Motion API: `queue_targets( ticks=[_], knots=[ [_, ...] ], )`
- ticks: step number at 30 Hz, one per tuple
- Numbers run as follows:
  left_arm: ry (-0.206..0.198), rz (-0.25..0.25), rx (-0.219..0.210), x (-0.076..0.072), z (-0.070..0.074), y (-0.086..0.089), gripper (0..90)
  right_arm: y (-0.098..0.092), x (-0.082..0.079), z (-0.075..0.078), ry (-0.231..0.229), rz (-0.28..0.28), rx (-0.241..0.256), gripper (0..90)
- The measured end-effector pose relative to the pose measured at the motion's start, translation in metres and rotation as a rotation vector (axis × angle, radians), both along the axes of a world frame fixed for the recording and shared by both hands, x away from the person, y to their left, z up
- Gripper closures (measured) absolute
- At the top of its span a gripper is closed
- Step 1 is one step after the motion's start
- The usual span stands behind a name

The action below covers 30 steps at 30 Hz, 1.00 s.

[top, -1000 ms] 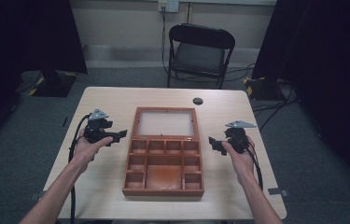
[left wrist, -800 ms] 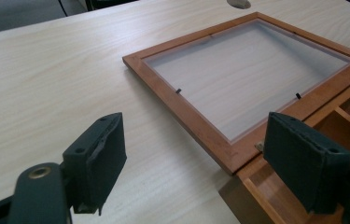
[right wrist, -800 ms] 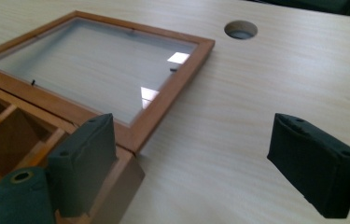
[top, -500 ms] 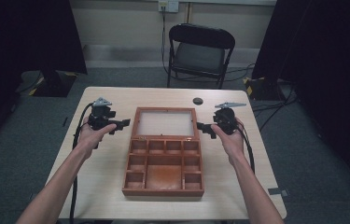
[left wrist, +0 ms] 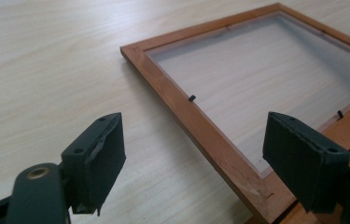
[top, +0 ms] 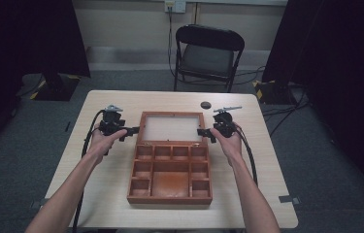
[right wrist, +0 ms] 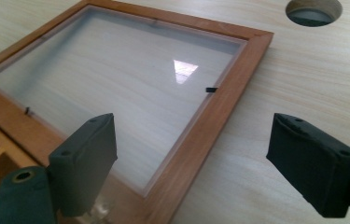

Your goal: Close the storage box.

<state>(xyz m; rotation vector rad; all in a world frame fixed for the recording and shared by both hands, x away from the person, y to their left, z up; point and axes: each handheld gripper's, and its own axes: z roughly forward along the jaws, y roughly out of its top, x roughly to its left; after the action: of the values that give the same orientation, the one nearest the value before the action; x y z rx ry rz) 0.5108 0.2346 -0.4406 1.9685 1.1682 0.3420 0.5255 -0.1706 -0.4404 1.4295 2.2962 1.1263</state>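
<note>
a pale wooden table [top: 97,194] carries an open wooden box [top: 171,171], its compartmented tray nearer the person and its glazed lid [top: 172,128] lying flat on the far side. the left gripper [top: 132,130] sits just beside the lid's left frame rail and the right gripper [top: 202,132] just beside its right rail. in both gripper views the jaws stand wide apart, straddling the rail and gripping nothing.

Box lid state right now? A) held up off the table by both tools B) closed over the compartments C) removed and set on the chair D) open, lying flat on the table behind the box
D: the glazed lid lies flat on the table behind the compartments, with the left tool and right tool open at its side rails.
</note>
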Motion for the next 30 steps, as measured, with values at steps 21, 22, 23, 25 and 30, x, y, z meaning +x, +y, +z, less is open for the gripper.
queue_targets(
  ticks=[21, 22, 23, 25, 30],
  knots=[
    [0.119, 0.002, -0.034, 0.015, -0.027, -0.025, 20.6, 0.026, 0.008, -0.023, 0.081, -0.004, 0.023, 14.6],
    [0.132, -0.003, -0.034, 0.015, -0.027, -0.027, 21.3, 0.027, 0.007, -0.023, 0.071, -0.002, 0.002, 13.1],
    [0.142, -0.009, -0.041, 0.016, -0.026, -0.028, 22.1, 0.029, 0.007, -0.025, 0.08, -0.011, 0.004, 12.0],
    [0.151, -0.016, -0.048, 0.016, -0.026, -0.03, 23.8, 0.029, 0.008, -0.026, 0.089, -0.017, 0.014, 10.5],
    [0.17, -0.015, -0.062, 0.019, -0.028, -0.032, 21.4, 0.027, 0.01, -0.03, 0.109, -0.023, 0.043, 9.4]
  ],
)
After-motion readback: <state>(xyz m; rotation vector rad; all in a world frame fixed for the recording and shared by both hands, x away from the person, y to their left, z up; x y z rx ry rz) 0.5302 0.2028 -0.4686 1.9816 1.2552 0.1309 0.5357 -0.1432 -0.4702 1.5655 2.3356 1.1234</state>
